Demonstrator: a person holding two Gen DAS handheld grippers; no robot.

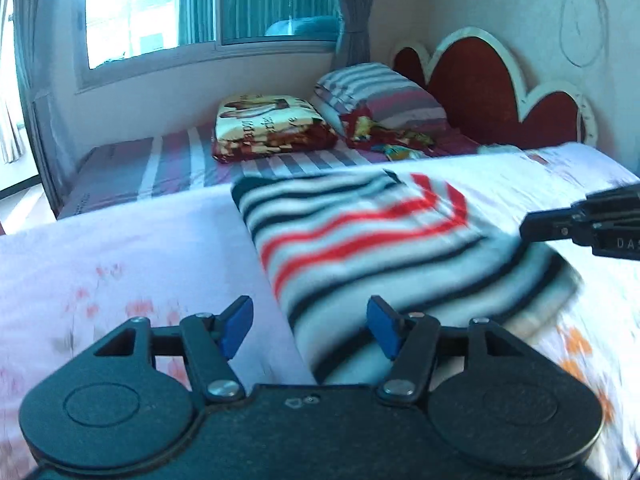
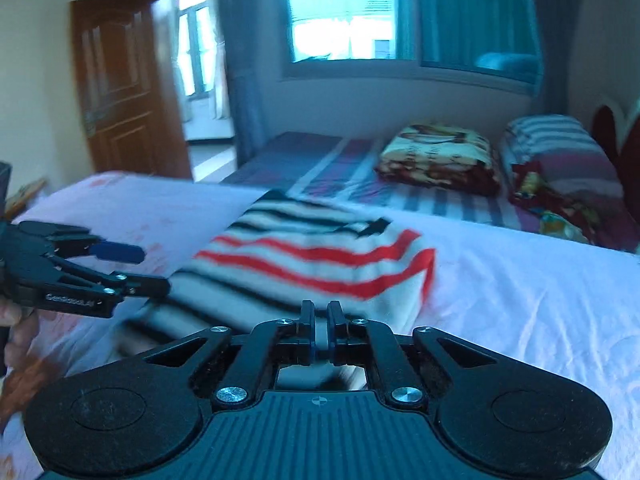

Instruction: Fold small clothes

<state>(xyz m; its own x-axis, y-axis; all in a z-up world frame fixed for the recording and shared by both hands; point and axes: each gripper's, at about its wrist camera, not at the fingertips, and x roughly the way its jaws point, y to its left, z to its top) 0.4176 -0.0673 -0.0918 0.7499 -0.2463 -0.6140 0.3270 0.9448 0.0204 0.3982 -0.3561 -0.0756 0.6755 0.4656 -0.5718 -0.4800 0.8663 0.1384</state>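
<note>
My left gripper (image 1: pixel 310 326) is spread, blue pads (image 1: pixel 239 326) apart, nothing pinched. It sits low at the near-left corner of the striped garment (image 1: pixel 372 248); the cloth's left edge runs up between the two pads, but neither pad presses on it.

My right gripper (image 2: pixel 319 330) is pressed together, fingers nearly touching, only a thin slit left. Cloth lies just behind the tips in the right wrist view; I cannot tell whether any fabric is caught in that slit. From the left wrist view its black tip reaches in over the right side of the garment.

The garment is white knit with dark navy stripes and a band of red stripes across the middle. It lies folded into a rough rectangle on the white floral sheet (image 1: pixel 120 272), near edge toward me, one corner turned back at the far right.

Both views are motion-blurred.

Behind the sheet: a bed (image 1: pixel 168 168) with a striped cover, a folded printed blanket (image 1: pixel 268 128), a striped pillow (image 1: pixel 380 92), a red headboard (image 1: pixel 492 92). Window (image 1: pixel 132 12) with curtains at the back; wooden door (image 2: pixel 120 88) open on the left in the right wrist view.
</note>
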